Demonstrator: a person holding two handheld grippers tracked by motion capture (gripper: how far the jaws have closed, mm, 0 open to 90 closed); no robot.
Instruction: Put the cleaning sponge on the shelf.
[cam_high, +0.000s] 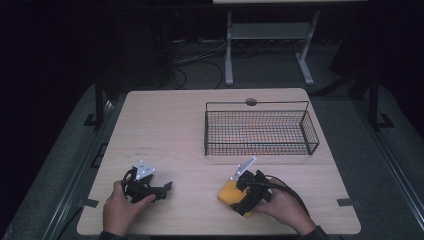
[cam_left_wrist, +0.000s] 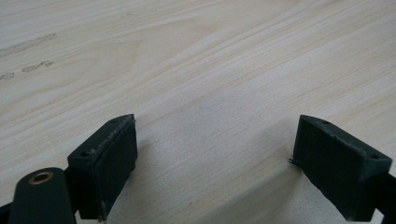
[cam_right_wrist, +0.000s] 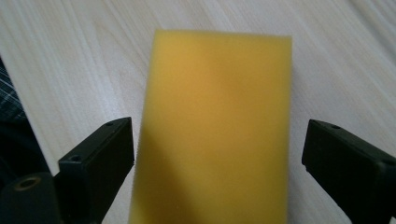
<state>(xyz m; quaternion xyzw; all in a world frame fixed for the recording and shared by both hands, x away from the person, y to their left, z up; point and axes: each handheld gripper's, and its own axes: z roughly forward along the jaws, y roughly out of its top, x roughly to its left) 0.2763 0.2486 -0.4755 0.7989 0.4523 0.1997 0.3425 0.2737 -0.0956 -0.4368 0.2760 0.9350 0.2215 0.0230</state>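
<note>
With its jaws spread wide on either side of the yellow sponge (cam_right_wrist: 215, 126) at the table's (cam_high: 165, 130) near right, the right gripper (cam_right_wrist: 217, 158) should descend squarely before closing; left gripper (cam_left_wrist: 217, 158) idles apart, empty, wire basket (cam_high: 260, 131) beyond.

The right tongs (cam_high: 239, 196) hide much of the yellow sponge (cam_high: 227, 191).

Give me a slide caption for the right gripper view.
Open right gripper straddles a yellow sponge lying on the wooden table.
</note>
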